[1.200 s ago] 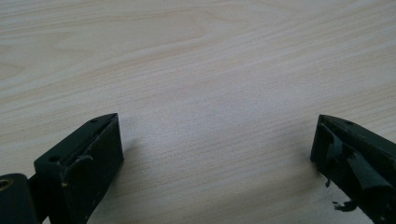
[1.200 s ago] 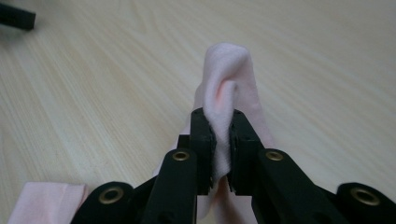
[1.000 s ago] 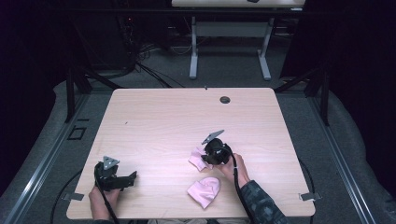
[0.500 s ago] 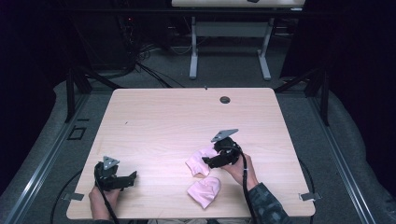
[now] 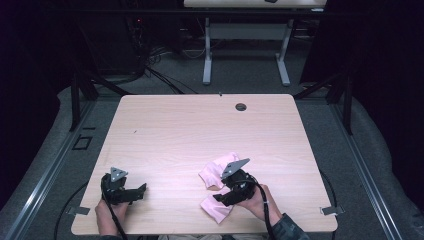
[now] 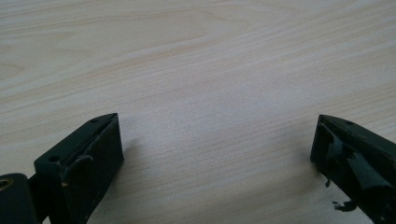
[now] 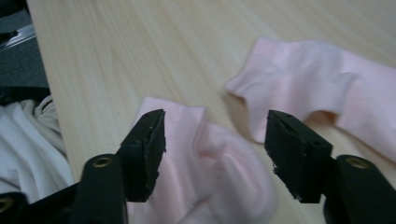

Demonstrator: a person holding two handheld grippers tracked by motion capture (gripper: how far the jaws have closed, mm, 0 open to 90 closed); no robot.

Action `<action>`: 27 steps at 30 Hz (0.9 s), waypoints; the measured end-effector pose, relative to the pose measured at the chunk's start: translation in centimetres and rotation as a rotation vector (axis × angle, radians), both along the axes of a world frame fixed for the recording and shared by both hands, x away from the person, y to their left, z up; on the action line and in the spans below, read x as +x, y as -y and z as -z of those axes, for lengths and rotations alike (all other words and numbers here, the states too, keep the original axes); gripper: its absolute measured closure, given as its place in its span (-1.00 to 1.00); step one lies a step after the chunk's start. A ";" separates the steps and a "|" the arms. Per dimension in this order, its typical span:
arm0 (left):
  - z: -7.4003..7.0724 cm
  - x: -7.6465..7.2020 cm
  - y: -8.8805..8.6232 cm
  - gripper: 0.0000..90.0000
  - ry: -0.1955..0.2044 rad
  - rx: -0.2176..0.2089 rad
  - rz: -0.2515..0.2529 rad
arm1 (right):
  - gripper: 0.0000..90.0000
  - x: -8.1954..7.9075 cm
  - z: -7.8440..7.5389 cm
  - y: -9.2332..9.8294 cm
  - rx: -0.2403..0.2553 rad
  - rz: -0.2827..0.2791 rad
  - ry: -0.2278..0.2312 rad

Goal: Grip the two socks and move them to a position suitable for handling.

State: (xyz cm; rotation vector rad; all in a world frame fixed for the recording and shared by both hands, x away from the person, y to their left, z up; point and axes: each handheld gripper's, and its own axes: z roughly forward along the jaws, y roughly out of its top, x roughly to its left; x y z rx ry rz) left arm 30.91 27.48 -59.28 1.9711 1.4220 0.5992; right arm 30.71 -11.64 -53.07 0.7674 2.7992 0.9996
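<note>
The right gripper, jaws just closing but not yet pinching, straddles the small pink cotton sock near the pale wooden table's front edge; a shallow bite could snag one layer only, or drag it against the second pink sock just beside; the left gripper rests spread wide and empty near the front-left corner.

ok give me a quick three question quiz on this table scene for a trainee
1. How many pale pink fabric socks lie on the light wooden table?
2. True or false: the left gripper has its jaws open over bare wood.
3. Over which sock do the right gripper's jaws hang: A, the one nearer the person, or B, the farther one?

Key
1. Two: the nearer sock and the farther sock.
2. True.
3. A; the jaws, just closing, stand apart either side of it without pressing.
</note>
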 end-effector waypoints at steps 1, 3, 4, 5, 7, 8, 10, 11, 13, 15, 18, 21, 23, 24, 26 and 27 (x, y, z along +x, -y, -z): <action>0.0 0.0 0.0 -0.95 0.000 0.000 0.000 | 0.05 -0.1 0.4 -0.3 -0.007 -0.010 -0.012; 0.0 0.0 0.0 -0.95 0.000 0.000 0.000 | 0.23 -0.2 1.4 -0.9 -0.031 -0.031 -0.041; 0.0 0.0 0.0 -0.95 0.000 0.000 0.000 | 0.29 -0.3 1.7 -1.1 -0.038 -0.033 -0.051; 0.0 0.0 0.0 -0.95 0.000 0.000 0.000 | 0.32 -0.3 1.9 -1.2 -0.055 -0.043 -0.063; 0.0 0.0 0.0 -0.95 0.000 0.000 0.000 | 0.39 -0.3 2.4 -1.3 -0.090 -0.039 -0.060; 0.0 0.0 0.0 -0.95 0.000 0.000 0.000 | 0.39 -0.3 2.4 -1.3 -0.090 -0.039 -0.060; 0.0 0.0 0.0 -0.95 0.000 0.000 0.000 | 0.58 -0.3 2.9 -1.3 -0.088 -0.030 -0.078; 0.0 0.0 0.0 -0.95 0.000 0.000 0.000 | 0.64 -0.4 2.9 -1.3 -0.087 -0.024 -0.075; 0.0 0.0 0.0 -0.95 0.000 0.000 0.000 | 0.83 -0.5 3.0 -1.4 -0.081 -0.029 -0.065; 0.0 0.0 0.0 -0.95 0.000 0.000 0.000 | 0.89 -0.7 3.1 -1.4 -0.075 -0.023 -0.064; 0.0 0.0 0.0 -0.95 0.000 0.000 0.000 | 0.91 -0.8 3.1 -1.3 -0.061 -0.012 -0.059; 0.0 0.0 0.0 -0.95 0.000 0.000 0.000 | 0.91 -0.9 3.0 -1.1 -0.053 -0.005 -0.067; 0.0 0.0 0.0 -0.94 0.004 -0.003 -0.004 | 0.91 -1.0 2.7 -0.7 -0.027 0.004 -0.068; 0.0 -0.1 0.0 -0.94 0.006 -0.002 -0.003 | 0.91 -1.1 2.5 -0.5 -0.022 0.007 -0.064; 0.0 -0.1 0.0 -0.93 0.009 -0.002 -0.005 | 0.91 -1.1 2.1 -0.3 -0.025 0.006 -0.054; 0.0 -0.2 0.0 -0.91 0.013 0.002 -0.005 | 0.91 -1.2 1.6 0.0 0.012 0.017 -0.052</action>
